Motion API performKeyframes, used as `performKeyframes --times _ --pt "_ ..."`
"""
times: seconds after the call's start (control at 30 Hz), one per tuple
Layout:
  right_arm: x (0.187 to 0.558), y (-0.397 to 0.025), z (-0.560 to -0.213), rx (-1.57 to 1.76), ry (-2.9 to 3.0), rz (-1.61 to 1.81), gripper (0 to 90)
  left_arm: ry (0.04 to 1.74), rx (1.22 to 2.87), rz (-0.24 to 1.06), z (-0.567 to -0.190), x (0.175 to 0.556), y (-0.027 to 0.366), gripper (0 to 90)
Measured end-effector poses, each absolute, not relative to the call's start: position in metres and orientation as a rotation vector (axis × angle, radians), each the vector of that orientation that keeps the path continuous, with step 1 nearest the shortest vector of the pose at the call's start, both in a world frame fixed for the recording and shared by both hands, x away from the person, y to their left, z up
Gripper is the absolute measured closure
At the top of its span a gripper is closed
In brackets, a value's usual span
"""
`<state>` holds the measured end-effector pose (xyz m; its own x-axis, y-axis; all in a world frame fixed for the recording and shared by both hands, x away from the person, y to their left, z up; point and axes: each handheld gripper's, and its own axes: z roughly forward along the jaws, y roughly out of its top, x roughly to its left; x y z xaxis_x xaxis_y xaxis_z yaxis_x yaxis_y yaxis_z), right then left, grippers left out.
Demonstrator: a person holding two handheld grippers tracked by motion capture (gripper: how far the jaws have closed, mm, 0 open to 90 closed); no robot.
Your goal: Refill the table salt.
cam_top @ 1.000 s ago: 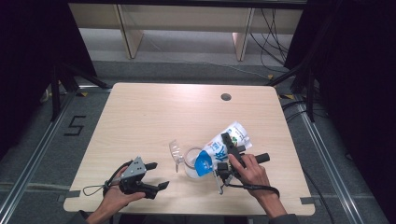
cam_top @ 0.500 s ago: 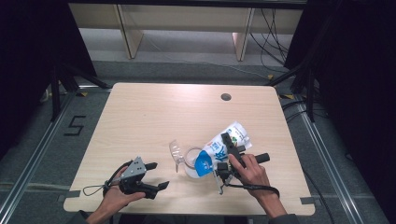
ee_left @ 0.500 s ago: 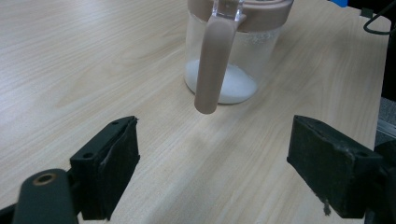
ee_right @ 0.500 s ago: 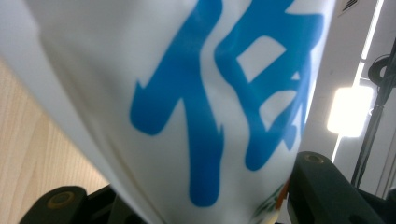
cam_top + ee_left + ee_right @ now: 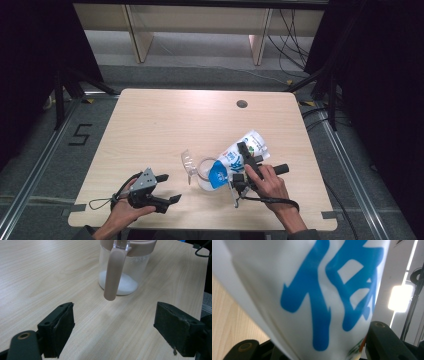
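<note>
Pale wood table [image 5: 150,130] under dark curtains, with a grey floor and shelf legs behind it. Landmark: the clear jug [image 5: 205,172] with a pinkish-brown rim and handle, standing upright on the near half of the table.

Change against 1.0 s and 0.5 s ago: none that I can make out. The bag, the jug and both grippers sit in the same places and poses.

White bag [image 5: 239,156] with blue print is tipped over the jug. Its long axis runs diagonally, from the high end at far right of the jug down to the low end, which points near-left and lies over the jug's mouth. In the right gripper view the bag [image 5: 312,295] sits right against the camera, with large blue characters across its white face.

Right gripper [image 5: 246,165] is just right of the jug, pinching the bag at mid-length, one jaw on each side of it. The hand behind it is nearer the table's front edge.

In the left gripper view the jug [image 5: 124,267] holds a layer of white powder [image 5: 120,285] at the bottom; its handle [image 5: 113,275] faces the camera and hangs clear of the table.

Left gripper [image 5: 165,189] rests well left of the jug, near the front edge, jaws spread wide with bare tabletop between them, aimed at the jug.

A small clear lid-like piece [image 5: 188,161] lies just left of the jug; whether it touches the jug I cannot tell.
</note>
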<state>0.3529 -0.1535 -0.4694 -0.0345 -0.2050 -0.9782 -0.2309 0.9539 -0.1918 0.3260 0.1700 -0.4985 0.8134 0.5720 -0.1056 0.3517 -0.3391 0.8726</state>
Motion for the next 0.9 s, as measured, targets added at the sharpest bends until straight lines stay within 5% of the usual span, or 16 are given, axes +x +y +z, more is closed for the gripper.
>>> performKeyframes --times 0.9 --pt "0.3528 -0.1546 -0.4674 -0.3 1.624 0.023 61.6 0.696 1.958 0.267 -0.4987 0.3259 0.17 15.8"
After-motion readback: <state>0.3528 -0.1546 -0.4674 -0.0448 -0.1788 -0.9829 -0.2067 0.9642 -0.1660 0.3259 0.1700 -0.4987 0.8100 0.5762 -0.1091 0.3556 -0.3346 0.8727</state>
